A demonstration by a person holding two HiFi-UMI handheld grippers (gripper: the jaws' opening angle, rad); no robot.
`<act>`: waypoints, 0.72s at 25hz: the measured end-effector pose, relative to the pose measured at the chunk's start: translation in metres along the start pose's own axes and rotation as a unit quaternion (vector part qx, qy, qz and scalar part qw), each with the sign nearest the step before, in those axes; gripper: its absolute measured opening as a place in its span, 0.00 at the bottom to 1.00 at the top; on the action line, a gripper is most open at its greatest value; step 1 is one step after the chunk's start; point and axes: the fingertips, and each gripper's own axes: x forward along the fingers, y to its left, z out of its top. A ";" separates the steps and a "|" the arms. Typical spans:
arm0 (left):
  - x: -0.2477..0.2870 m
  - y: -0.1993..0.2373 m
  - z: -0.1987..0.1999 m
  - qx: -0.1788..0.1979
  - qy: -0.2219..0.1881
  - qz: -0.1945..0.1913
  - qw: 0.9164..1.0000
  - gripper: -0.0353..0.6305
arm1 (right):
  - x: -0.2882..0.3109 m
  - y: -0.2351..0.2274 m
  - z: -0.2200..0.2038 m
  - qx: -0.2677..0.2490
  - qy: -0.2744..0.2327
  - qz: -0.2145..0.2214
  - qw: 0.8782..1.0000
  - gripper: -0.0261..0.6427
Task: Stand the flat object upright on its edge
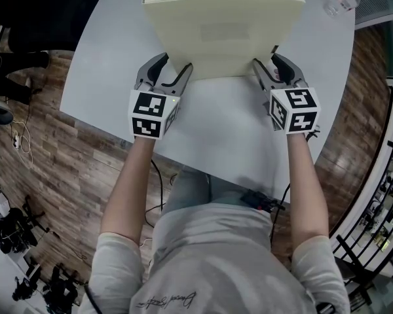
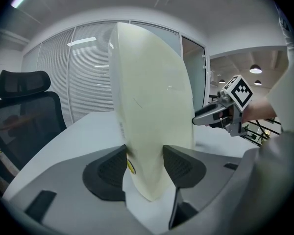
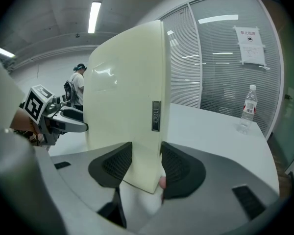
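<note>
The cream flat object [image 1: 223, 31] is held nearly upright over the white tabletop [image 1: 229, 129], one lower corner clamped between the pads of the left hand-held gripper [image 1: 173, 67], the other in the right hand-held gripper [image 1: 267, 63]. Both corners are gripped, it is judged, so that tipping is prevented; whether its bottom edge already rests on the tabletop cannot be told.

We see bright, even light from white ceiling strip lamps [image 3: 94, 16]. Soft glare sits on the pale cream flat panel [image 3: 125, 111], and fisheye bending darkens both gripper views' edges.
</note>
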 end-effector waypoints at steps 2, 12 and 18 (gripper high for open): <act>-0.001 -0.002 0.000 0.001 0.001 0.002 1.000 0.42 | -0.002 0.000 -0.001 0.001 -0.001 -0.002 1.000 0.35; -0.005 -0.011 -0.005 0.010 -0.007 0.013 1.000 0.41 | -0.009 0.001 -0.010 -0.001 -0.001 -0.002 1.000 0.34; -0.007 -0.016 -0.008 0.009 -0.007 0.010 1.000 0.41 | -0.012 0.001 -0.016 -0.001 0.000 -0.003 1.000 0.34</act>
